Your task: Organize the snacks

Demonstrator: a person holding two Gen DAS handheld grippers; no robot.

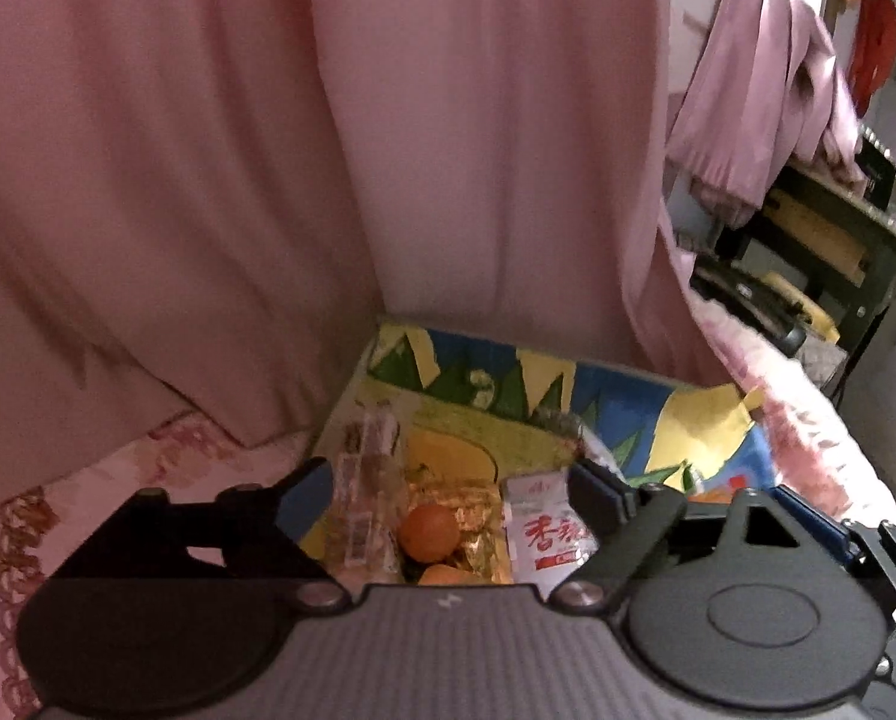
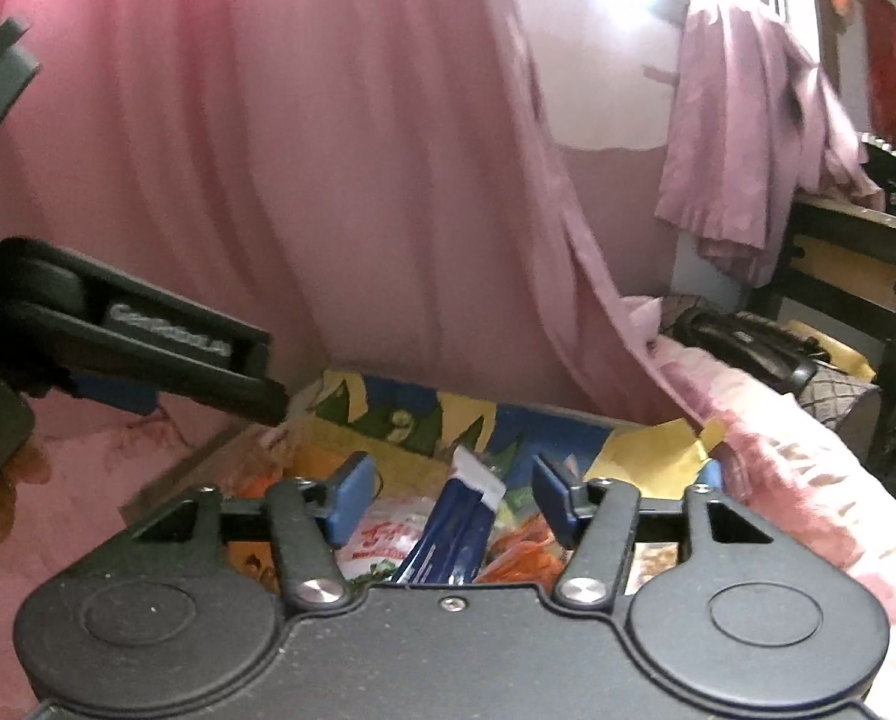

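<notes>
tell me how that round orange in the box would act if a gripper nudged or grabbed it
The orange looks round and smooth, so a nudge would probably roll it. It lies on crinkled gold foil, which may slow that a little. Its curved skin could slip from flat pads, so a centred squeeze seems safer.

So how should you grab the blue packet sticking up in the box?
Take the blue packet near its white top end, coming from above. It leans up out of the other snacks in the box, so that end is free while its lower part is buried. The right tool is open around it.
</notes>
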